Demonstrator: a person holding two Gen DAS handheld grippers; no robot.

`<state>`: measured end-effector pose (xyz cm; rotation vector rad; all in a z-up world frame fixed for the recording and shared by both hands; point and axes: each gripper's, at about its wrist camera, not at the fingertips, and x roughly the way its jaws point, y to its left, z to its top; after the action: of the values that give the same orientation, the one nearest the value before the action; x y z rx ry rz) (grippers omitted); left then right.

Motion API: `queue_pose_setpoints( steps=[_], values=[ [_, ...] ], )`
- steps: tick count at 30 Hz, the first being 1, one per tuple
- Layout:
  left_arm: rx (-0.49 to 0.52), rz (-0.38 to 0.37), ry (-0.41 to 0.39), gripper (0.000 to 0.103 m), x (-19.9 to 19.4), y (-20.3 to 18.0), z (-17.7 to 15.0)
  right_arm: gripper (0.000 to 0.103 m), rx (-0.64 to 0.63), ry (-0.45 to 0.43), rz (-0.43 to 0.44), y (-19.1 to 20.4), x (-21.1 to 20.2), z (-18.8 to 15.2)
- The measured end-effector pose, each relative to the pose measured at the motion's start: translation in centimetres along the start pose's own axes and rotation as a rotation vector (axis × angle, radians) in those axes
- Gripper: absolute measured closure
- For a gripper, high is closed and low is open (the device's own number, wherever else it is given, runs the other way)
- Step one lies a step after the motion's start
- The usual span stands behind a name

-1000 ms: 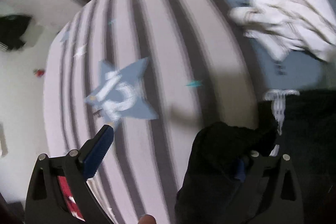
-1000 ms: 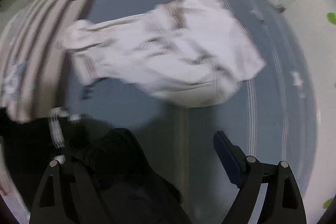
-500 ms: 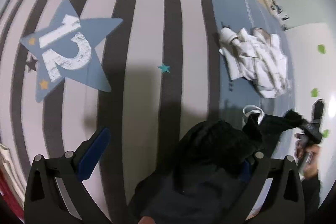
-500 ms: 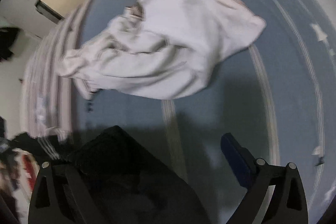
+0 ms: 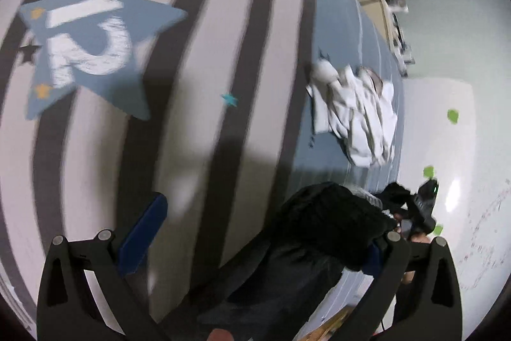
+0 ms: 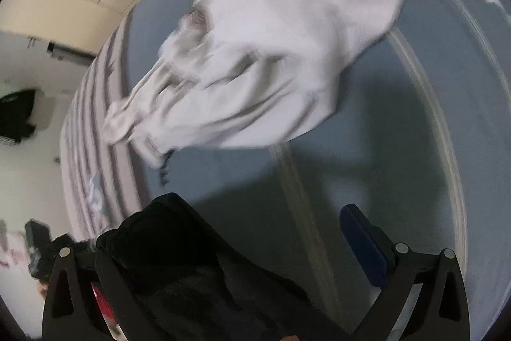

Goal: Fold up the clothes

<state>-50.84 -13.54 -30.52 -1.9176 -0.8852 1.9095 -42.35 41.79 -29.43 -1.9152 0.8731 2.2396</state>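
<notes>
Left wrist view: black garment [image 5: 319,232] hangs over striped bed [image 5: 198,53], draped on one finger of each gripper.

From left, a blue star print [image 5: 86,53] marks the bedcover; the left gripper [image 5: 258,235] stands with fingers wide apart, its right finger buried in black cloth, and a crumpled white garment [image 5: 354,114] lies well beyond on the blue part. In the right wrist view, the right gripper [image 6: 255,248] is likewise spread, cloth [image 6: 198,270] draped over its left finger, its blue right pad [image 6: 364,238] bare; whether either finger pinches the fabric cannot be told.
</notes>
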Motion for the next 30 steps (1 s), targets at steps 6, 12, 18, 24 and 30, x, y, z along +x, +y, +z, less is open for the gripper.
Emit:
queue_pose_setpoints(
  steps=[6, 12, 18, 24, 30],
  values=[
    [0.087, -0.149, 0.073, 0.001, -1.0, 0.6, -0.5, 0.001, -0.111, -0.006, 0.066, -1.2, -1.6, 0.0],
    [0.041, -0.216, 0.015, 0.001, -2.7, 2.6, -0.6, 0.001, -0.217, -0.033, 0.058, -1.1, -2.8, -0.4],
    [-0.052, -0.239, -0.177, 0.001, -7.4, 5.1, -0.1, 0.001, -0.16, -0.101, -0.058, -2.7, -2.9, -1.6],
    [0.251, -0.001, -0.168, 0.001, -2.9, -3.3, -3.5, 0.001, -0.24, -0.096, -0.032, 2.7, -1.9, -3.6],
    [0.435, 0.089, -0.121, 0.001, 6.0, -7.6, -8.4, 0.001, -0.08, -0.011, 0.01, 2.6, -1.3, -2.7]
  ],
)
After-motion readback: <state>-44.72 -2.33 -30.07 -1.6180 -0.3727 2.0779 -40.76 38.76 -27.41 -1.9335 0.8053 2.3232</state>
